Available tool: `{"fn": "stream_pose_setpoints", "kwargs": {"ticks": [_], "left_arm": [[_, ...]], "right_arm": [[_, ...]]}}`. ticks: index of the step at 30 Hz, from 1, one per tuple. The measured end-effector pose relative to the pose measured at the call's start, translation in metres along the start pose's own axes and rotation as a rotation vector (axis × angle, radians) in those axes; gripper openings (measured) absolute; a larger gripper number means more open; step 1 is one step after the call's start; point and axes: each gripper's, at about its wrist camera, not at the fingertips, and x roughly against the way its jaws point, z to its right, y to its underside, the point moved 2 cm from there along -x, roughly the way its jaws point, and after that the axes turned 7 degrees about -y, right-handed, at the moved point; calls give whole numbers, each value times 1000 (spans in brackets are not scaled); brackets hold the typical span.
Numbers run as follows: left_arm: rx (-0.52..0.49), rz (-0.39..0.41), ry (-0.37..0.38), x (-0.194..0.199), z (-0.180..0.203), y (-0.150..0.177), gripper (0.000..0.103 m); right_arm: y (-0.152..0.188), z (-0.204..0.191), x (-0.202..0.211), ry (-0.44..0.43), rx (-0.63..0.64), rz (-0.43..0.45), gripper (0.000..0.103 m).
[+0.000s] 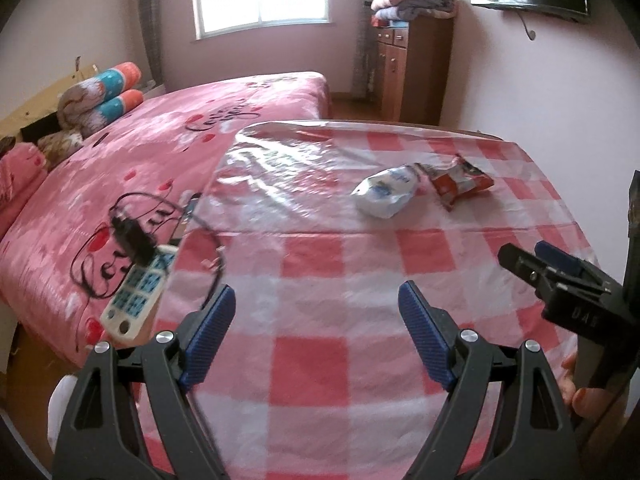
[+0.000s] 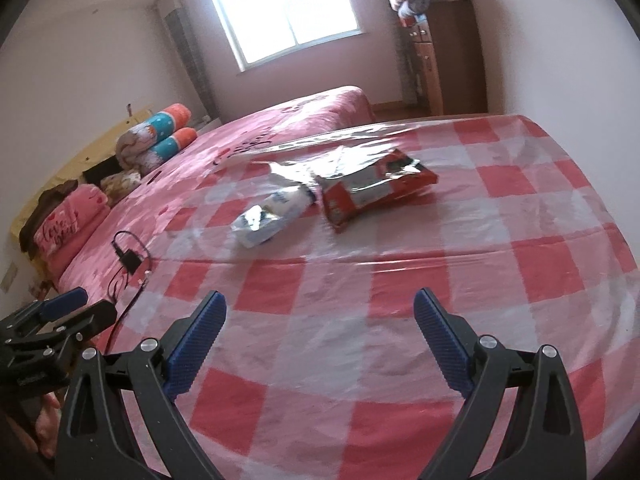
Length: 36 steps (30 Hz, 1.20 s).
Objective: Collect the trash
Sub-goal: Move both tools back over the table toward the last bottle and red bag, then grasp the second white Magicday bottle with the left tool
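The left gripper (image 1: 316,304) is held spread and empty above the checked tablecloth (image 1: 320,272); the right gripper (image 2: 320,312) is likewise spread, nothing between its pads. "Love you" can be read on a pink pillow (image 2: 60,226) at far left. A charger (image 2: 130,260) lies on the bed (image 2: 256,132) beside the table's left edge. Mid-table, a white wrapper (image 2: 272,216) touches a red packet (image 2: 372,188); their print is unreadable. Bare cloth surrounds them.

Two wrappers (image 2: 320,196) on checked tablecloth (image 2: 440,288)
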Motion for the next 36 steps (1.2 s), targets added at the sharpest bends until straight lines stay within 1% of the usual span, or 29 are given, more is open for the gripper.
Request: {"fn": "stream_pose_setpoints", "kwargs": {"ticks": [4, 8, 17, 22, 24, 26, 29, 32, 34, 36], "left_arm": [[-14, 0, 21, -10, 17, -10, 84], [-15, -6, 43, -24, 35, -24, 84], [83, -44, 115, -69, 62, -55, 84], [110, -60, 101, -99, 71, -70, 84], [90, -65, 79, -111, 74, -77, 84], [81, -61, 75, -117, 75, -82, 84], [47, -42, 90, -123, 77, -92, 84], [-12, -58, 111, -133, 81, -97, 84], [-53, -58, 143, -136, 84, -99, 84], [-97, -54, 153, -138, 87, -100, 84]], "right_arm": [[-4, 13, -1, 19, -22, -1, 94], [-8, 27, -3, 17, -46, -8, 94], [-17, 52, 1, 13, -104, 2, 94], [-19, 63, 5, 11, -128, 11, 94], [-19, 65, 7, 12, -136, 15, 94], [-20, 69, 9, 8, -145, 17, 94], [-21, 73, 10, 4, -157, 21, 94], [-21, 77, 11, -2, -169, 20, 94], [-21, 77, 11, -5, -171, 19, 94], [-21, 77, 12, -8, -172, 19, 94]]}}
